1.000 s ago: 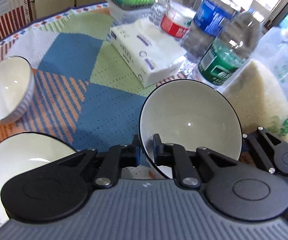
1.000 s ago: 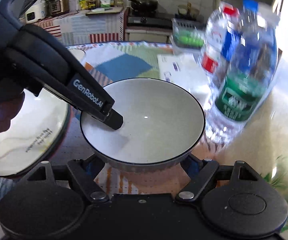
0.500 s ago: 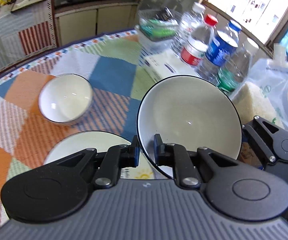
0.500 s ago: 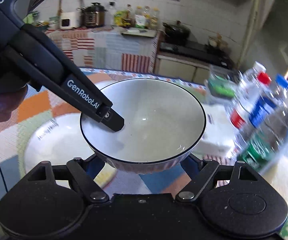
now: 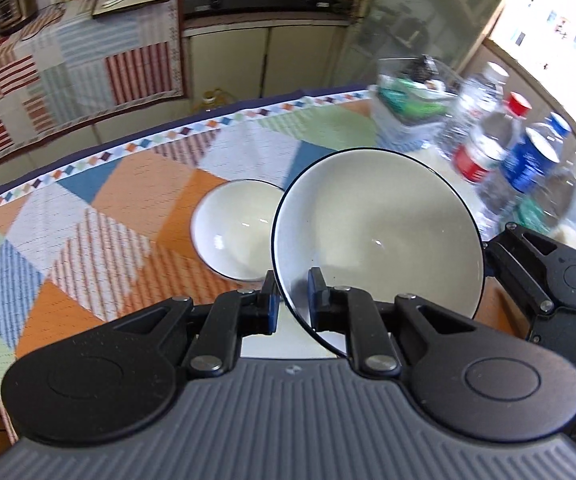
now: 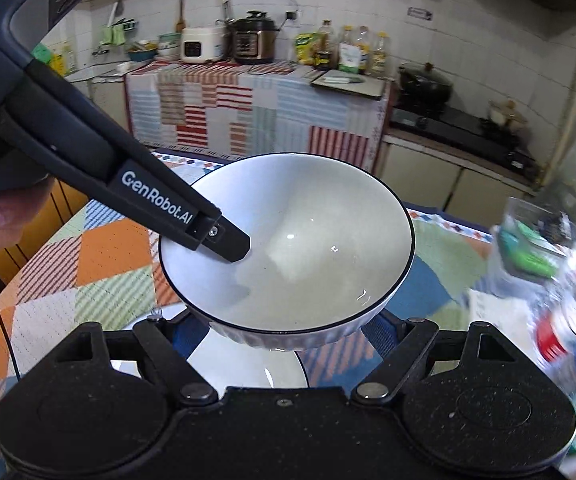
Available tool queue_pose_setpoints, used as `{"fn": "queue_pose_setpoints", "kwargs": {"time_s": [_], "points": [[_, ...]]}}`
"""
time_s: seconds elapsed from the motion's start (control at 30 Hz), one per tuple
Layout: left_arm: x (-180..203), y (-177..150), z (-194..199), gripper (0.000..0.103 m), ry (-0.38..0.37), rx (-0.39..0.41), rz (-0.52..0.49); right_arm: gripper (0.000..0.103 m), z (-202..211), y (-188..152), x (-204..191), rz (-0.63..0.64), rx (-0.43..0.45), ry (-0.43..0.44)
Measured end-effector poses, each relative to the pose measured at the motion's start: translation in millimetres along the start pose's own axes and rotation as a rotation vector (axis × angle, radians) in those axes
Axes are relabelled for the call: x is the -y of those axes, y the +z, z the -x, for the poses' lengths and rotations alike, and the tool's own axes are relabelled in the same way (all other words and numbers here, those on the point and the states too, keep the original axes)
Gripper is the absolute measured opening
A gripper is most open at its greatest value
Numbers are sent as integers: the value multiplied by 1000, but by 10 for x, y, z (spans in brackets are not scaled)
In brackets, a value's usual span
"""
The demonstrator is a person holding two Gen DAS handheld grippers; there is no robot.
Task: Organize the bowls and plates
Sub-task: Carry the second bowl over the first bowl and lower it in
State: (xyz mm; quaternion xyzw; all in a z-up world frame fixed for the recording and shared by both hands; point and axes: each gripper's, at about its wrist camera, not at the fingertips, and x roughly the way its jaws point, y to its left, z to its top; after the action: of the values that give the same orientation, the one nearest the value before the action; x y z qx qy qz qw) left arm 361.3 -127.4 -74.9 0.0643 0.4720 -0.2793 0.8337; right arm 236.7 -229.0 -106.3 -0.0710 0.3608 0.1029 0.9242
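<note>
My left gripper (image 5: 291, 300) is shut on the rim of a large white bowl with a dark rim (image 5: 379, 236) and holds it in the air, tilted. The same bowl (image 6: 288, 252) fills the right wrist view, with the left gripper's finger (image 6: 220, 236) inside its left edge. My right gripper (image 6: 284, 332) is open, its fingers spread on either side under the bowl's base. A smaller white bowl (image 5: 232, 232) sits on the patchwork tablecloth (image 5: 100, 216) just left of the held bowl. A white plate (image 6: 244, 364) lies below the bowl.
Several water bottles (image 5: 515, 152) and a clear plastic container (image 5: 407, 108) stand at the table's right side. The table's far edge (image 5: 168, 132) faces kitchen counters. Bottles also blur at the right of the right wrist view (image 6: 575, 300).
Both grippers have risen and swung left with the large bowl. The view has moved from the bottles and tissue pack toward the small bowl and the table's far edge.
</note>
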Motion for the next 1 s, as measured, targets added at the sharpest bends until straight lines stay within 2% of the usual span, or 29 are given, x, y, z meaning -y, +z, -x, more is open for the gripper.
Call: {"fn": "queue_pose_setpoints", "kwargs": {"time_s": [0.27, 0.43, 0.57, 0.8, 1.0], "points": [[-414, 245, -420, 13, 6, -26, 131, 86, -528, 409, 213, -9, -127, 118], [-535, 264, -688, 13, 32, -28, 169, 86, -827, 459, 242, 30, -180, 139], [-602, 242, -845, 13, 55, -31, 180, 86, -1082, 474, 324, 2, -221, 173], [-656, 151, -1013, 13, 105, -32, 177, 85, -1287, 436, 227, 20, -272, 149], [-679, 128, -1133, 14, 110, -30, 181, 85, -1415, 391, 169, 31, -287, 96]]}}
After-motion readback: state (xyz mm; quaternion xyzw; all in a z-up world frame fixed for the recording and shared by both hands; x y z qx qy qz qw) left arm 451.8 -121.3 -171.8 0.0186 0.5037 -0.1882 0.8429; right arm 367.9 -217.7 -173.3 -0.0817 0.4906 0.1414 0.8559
